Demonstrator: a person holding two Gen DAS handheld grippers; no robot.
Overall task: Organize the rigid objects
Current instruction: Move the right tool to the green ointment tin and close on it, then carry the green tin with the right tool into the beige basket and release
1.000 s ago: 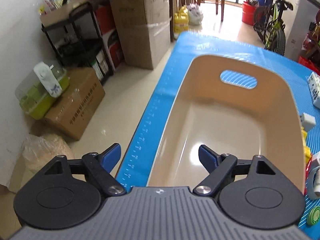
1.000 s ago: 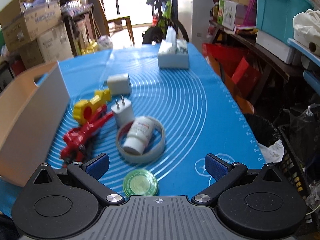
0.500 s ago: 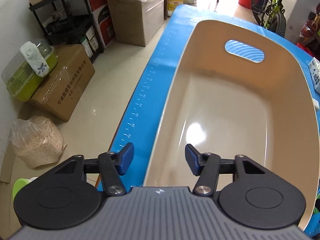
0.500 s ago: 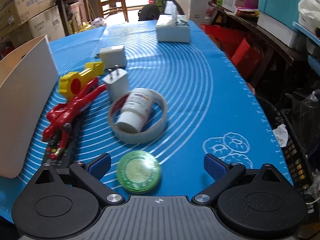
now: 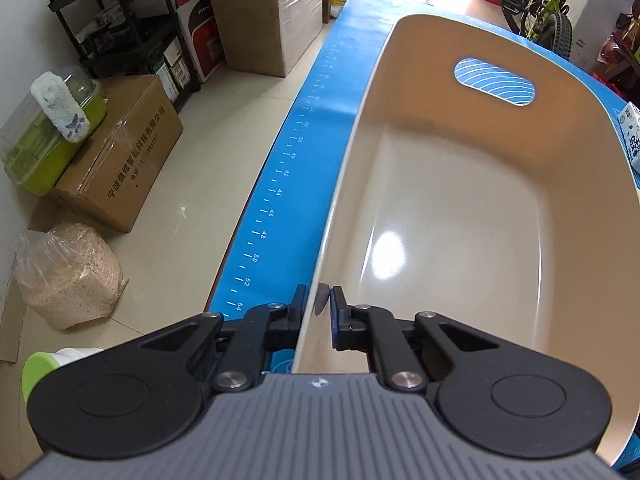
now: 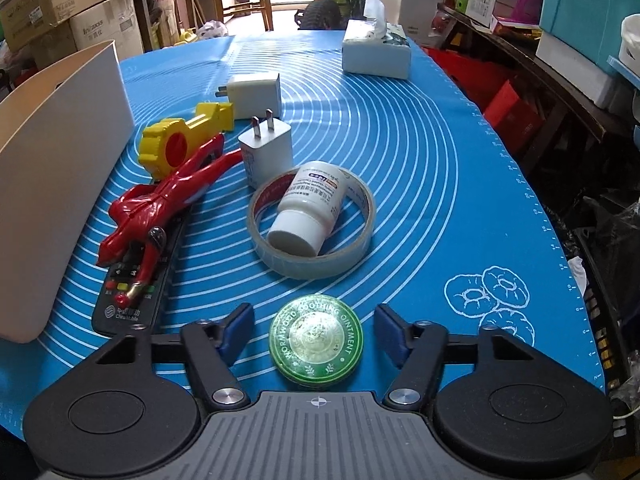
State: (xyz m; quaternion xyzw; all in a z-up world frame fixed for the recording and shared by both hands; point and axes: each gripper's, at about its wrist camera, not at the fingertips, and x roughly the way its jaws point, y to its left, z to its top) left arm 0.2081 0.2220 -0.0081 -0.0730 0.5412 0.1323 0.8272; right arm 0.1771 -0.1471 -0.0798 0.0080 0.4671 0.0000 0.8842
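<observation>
The beige bin (image 5: 460, 200) fills the centre and right of the left wrist view, standing empty on the blue mat (image 5: 288, 168) that covers the surface; the left claw (image 5: 318, 312) is clamped on the bin's near-left wall, one pad outside and one inside. In the right wrist view the bin's outer wall (image 6: 60, 168) stands at the left edge, and the right claw (image 6: 316, 336) hovers with its jaws apart around a green ointment tin (image 6: 316, 344) at lower centre, the pads just beside it and not touching. Above the tin a white pill bottle (image 6: 308, 208) lies inside a roll of clear tape (image 6: 312, 224); to the left a red toy figure (image 6: 164, 200) lies across a black remote (image 6: 132, 288), with a yellow toy (image 6: 180, 140) and two white chargers (image 6: 268, 152) beyond. A tissue box (image 6: 376, 52) sits toward the top. Off the surface, in the left wrist view, cardboard boxes (image 5: 116, 156), a black shelf (image 5: 116, 36) and a bag of grain (image 5: 68, 276) stand on the tiled floor at left, a bicycle (image 5: 544, 8) at upper right. A second ago both claws stood wide and higher; the left has just been closing, onto the bin wall, while the right has just been closing with the tin between its pads, now nearer the lens.
</observation>
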